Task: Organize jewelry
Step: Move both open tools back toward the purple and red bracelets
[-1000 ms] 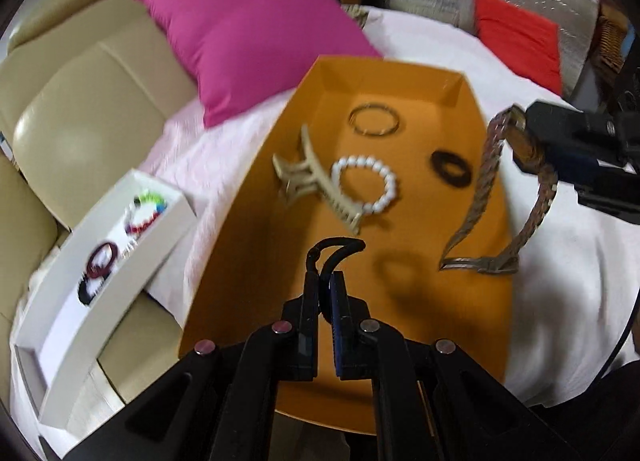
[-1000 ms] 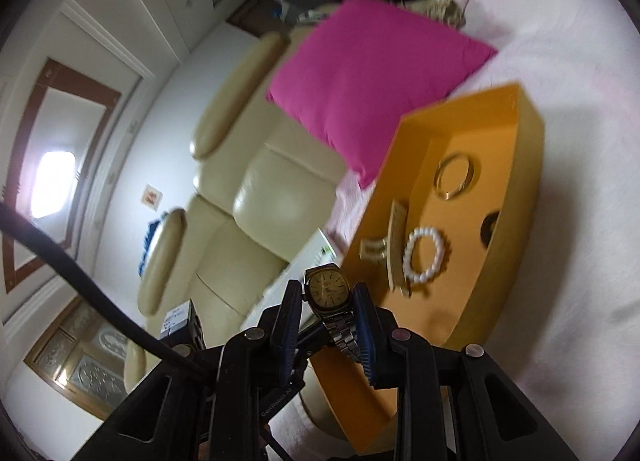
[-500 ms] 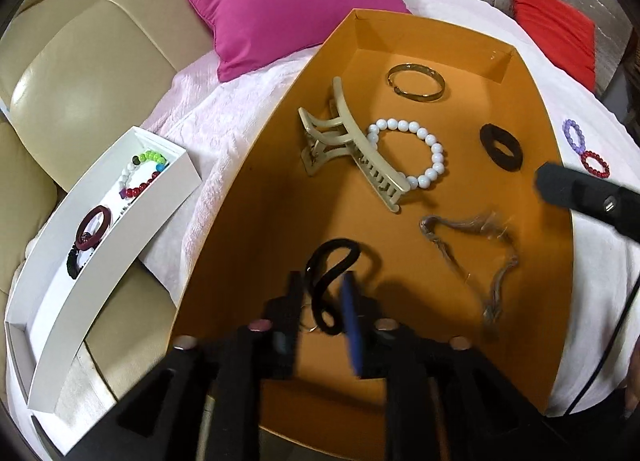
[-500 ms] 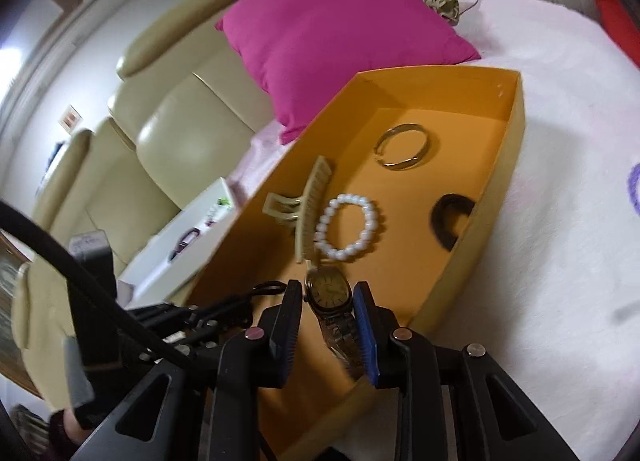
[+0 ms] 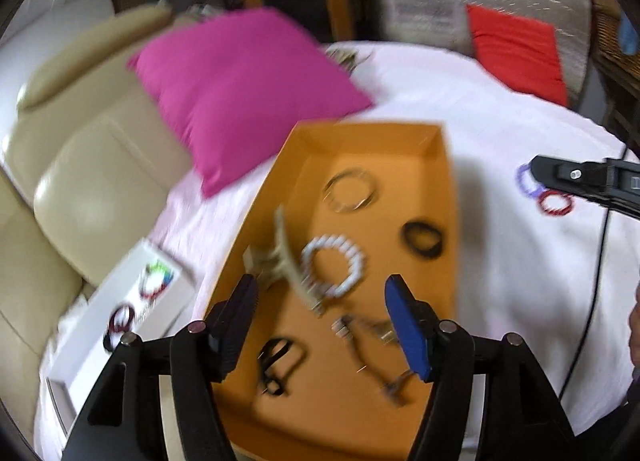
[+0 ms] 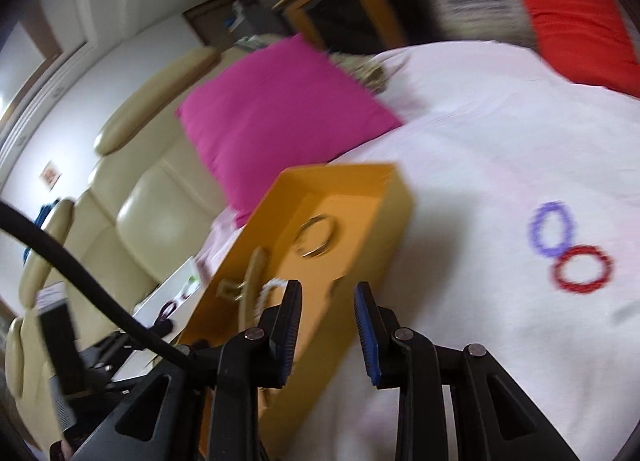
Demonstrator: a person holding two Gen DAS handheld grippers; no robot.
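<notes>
The left gripper (image 5: 320,317) hangs over the near end of the shallow orange cardboard tray (image 5: 448,165), fingers spread wide and holding nothing. On the tray floor lie a black hair clip (image 5: 278,361), what looks like a metal-band wristwatch (image 5: 372,353) (blurred), a beige claw clip (image 5: 286,261) touching a white bead bracelet (image 5: 334,271), a black hair tie (image 5: 422,239) and a metal bangle (image 5: 350,191). The right gripper (image 6: 328,315), also parted and empty, sits beside the tray over the white cloth (image 6: 480,141), near a purple ring (image 6: 552,229) touching a red ring (image 6: 582,269).

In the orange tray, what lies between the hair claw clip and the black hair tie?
The white bead bracelet, between clip and tie; left wrist view.
</notes>
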